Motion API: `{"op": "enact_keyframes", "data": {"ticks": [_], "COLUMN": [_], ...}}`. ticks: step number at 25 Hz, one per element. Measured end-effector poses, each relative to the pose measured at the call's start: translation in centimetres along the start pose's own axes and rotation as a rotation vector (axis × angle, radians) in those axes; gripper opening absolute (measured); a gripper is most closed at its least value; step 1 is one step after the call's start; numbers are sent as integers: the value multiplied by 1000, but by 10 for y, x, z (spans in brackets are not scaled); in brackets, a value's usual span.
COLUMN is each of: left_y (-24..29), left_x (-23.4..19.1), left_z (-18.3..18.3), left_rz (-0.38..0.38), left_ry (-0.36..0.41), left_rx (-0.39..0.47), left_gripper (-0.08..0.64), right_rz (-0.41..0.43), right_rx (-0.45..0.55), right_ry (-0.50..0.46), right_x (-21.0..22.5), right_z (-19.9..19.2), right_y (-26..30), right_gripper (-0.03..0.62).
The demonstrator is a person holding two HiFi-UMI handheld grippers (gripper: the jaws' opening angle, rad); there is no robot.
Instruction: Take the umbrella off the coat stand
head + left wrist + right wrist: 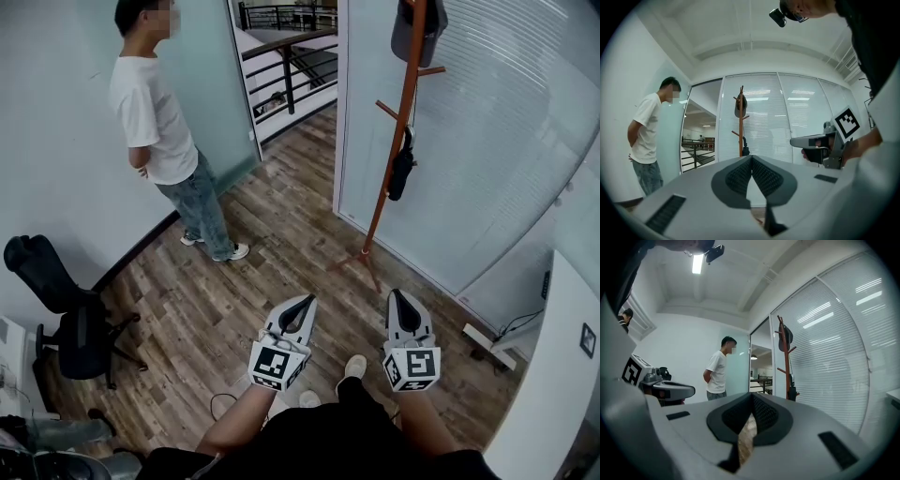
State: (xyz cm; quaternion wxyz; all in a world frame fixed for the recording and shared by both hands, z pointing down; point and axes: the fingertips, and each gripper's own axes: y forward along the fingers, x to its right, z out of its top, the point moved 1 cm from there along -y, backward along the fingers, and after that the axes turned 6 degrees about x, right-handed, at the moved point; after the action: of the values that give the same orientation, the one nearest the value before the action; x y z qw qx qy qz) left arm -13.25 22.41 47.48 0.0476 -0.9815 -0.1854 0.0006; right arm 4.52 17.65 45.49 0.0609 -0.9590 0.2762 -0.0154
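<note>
Jaws pressed together on both sides, folks: the left gripper has its tips meeting with nothing between them, and the right gripper is just as tight and just as empty. The umbrella, dark and folded, hangs from a peg halfway up the coat stand, against the glass partition and well apart from both grippers.

Now, what can't we see? The stand's top is cut off by the upper edge of the head view, and a dark thing hangs up there; bag or cap, I cannot tell. In the gripper views the umbrella is only a small dark shape, with the left gripper's own body hiding its lower end. The hands are mostly tucked behind the marker cubes from above; only bare forearms show.

Pose: both grippers are held level, side by side, pointing toward the stand over the wooden floor. Off to the left a bystander in a white T-shirt stands with hands behind the back, near a black office chair.
</note>
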Motion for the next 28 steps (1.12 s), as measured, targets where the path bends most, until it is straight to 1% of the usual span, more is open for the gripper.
{"op": "enact_keyframes", "data": {"ticks": [3,8,11,16,22,28], "left_y": [14,45,77,133,193,239], "left_x": [-6,-19,-22,-20,-28,-26], "left_z": [-2,-13,-19,-23,-34,-38], "left_rz": [2,12,13,-19,-12,-9], "left_ry": [7,18,16,24,22,35], "left_rx": [-5,-32,-45,-48,-69,-85], "left_gripper": [12,11,11,12,11,11], "right_rz": [-9,2,7,4,4,14], "right_rx": [-1,-1,-2,-18,-14,-25], "right_ry": [5,5,1,11,-18,0], "right_x": [11,33,54,94,139,178], "right_z": [-5,-8,-11,-21,-27,-38], "right_y": [14,44,65,99,137,166], "right_gripper": [5,5,5,5,5,5]}}
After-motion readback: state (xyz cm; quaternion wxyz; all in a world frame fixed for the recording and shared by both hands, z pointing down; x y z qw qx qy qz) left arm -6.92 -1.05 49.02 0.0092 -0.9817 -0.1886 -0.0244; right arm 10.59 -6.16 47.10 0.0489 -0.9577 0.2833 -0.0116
